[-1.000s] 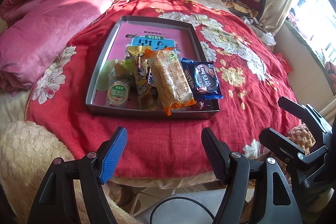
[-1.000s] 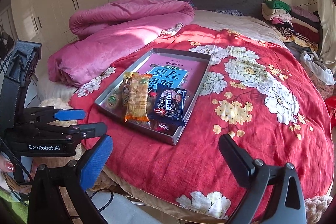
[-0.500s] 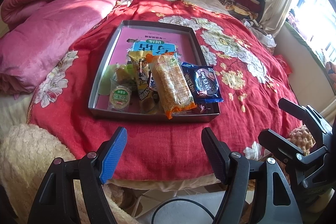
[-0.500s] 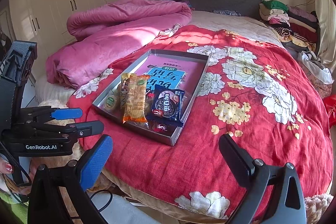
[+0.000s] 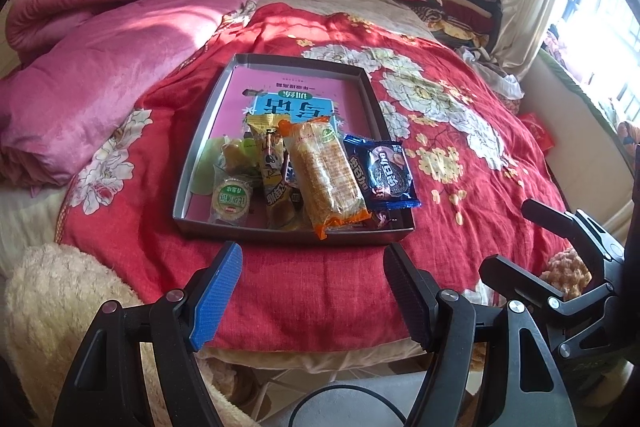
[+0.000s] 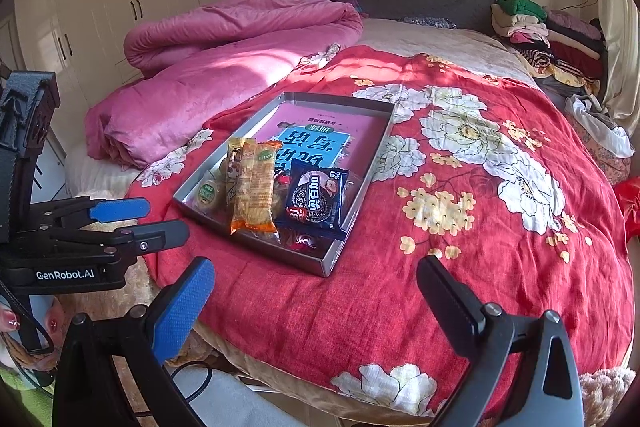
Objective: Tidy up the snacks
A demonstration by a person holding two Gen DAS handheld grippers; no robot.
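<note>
Little has moved since the earlier frames: both views tip up a touch, so more headboard and wall show, while bed and tray sit as before. Bed (image 6: 500, 207) with red floral cover fills the frame; pink quilt (image 6: 224, 67) bunched at upper left, folded clothes (image 6: 548, 39) stacked upper right. Grey tray (image 5: 200, 151) lies centre frame on the cover, a pink book (image 5: 288, 95) flat on its floor. Snacks heaped at the tray's lower end: long orange-ended cracker pack (image 5: 324, 171) on top, blue cookie packet (image 5: 384, 175) overlapping the right rim, yellow bar (image 5: 272, 179) to the left, round green-label cake (image 5: 232, 199) at lower left, small red candies (image 6: 304, 241) at the near corner. Left hand-held gripper (image 5: 312, 291) at bottom of frame, jaws apart, nothing between them; right hand-held gripper (image 6: 312, 299) likewise spread and empty, both well short of the tray. Judged risk: the soft bedding gives, so pressing down on a packet could tilt the tray and slide the pile. Blue packet, perched on the rim, looks likeliest to slip onto the cover. Slick wrappers overlap, so a pinch may drag two at once.
</note>
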